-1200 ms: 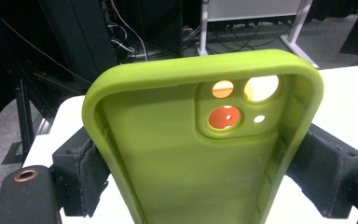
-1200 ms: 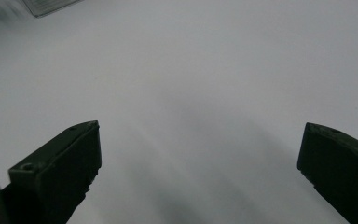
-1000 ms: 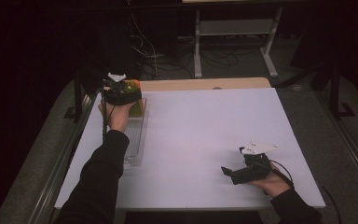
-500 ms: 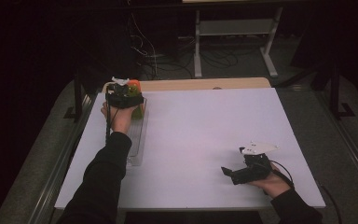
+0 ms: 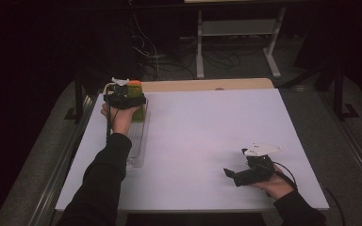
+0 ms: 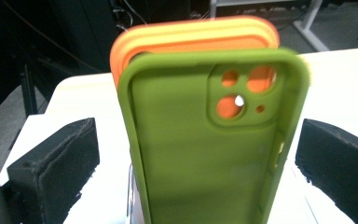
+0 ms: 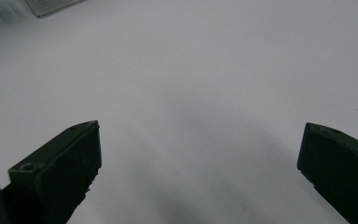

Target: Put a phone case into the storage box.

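A green phone case stands upright in front of several orange ones, its camera cut-outs towards me. My left gripper is open, one jaw on each side of the green case, with a small gap on both sides. In the high view the left gripper hovers at the far end of a clear rack, where the green case and an orange case stand. My right gripper rests low at the front right, open and empty over the bare surface.
The white table top stretches between the two hands. A wooden strip runs along its far edge. Behind it stand a metal frame and cables on a dark floor.
My left gripper has shifted slightly towards me and to the right over the cases. The right hand has stayed where it was.
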